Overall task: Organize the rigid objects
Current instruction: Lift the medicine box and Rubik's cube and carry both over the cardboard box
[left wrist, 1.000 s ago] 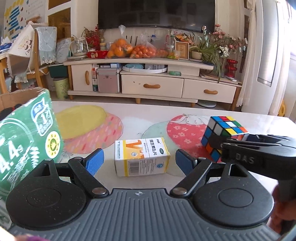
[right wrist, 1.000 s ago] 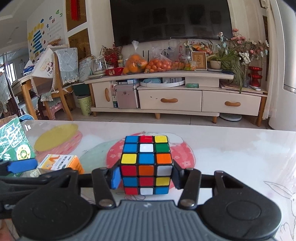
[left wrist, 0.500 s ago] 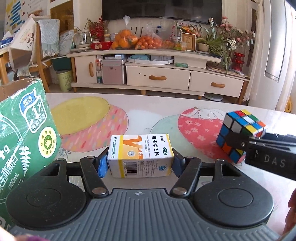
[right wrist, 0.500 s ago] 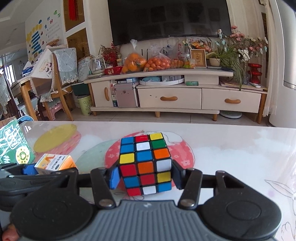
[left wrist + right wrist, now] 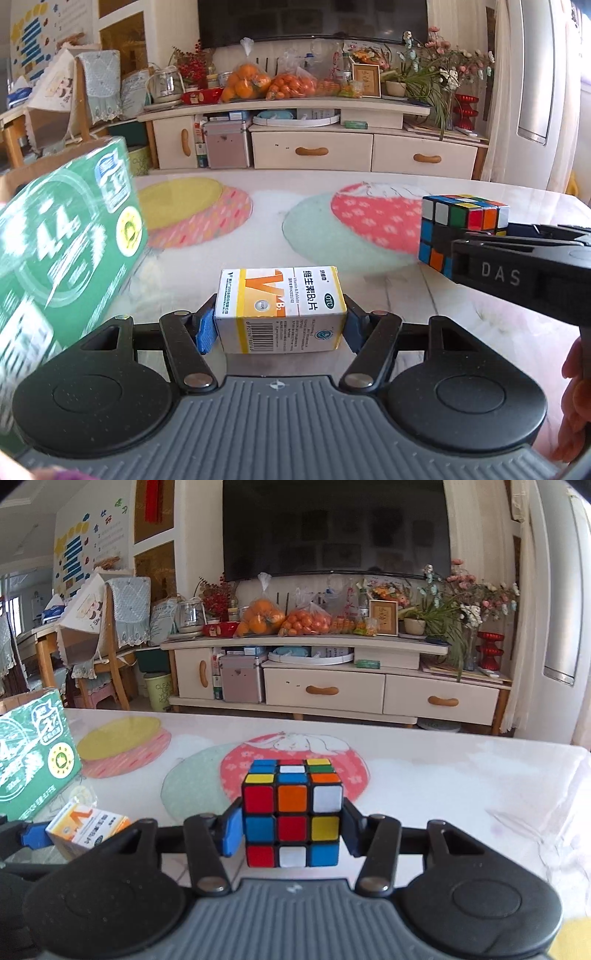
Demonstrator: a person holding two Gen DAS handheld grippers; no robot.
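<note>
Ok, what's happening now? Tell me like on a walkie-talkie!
Left gripper clamps orange-and-white pill box. Right gripper clamps multicoloured puzzle cube. Green carton close left.

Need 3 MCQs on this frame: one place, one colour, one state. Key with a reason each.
1. Where is the green carton relative to the pill box in the left wrist view?
A. left of it
B. right of it
C. on top of it

2. What colour is the centre sticker on the cube face towards the right wrist camera?
A. green
B. orange
C. white

3. What is the left gripper doing?
A. hanging with nothing in it
B. gripping the cube
C. gripping the pill box

Key: 1 A, the carton fills the left edge. 2 B, the middle square is orange. 3 C, both blue pads press the box ends.
</note>
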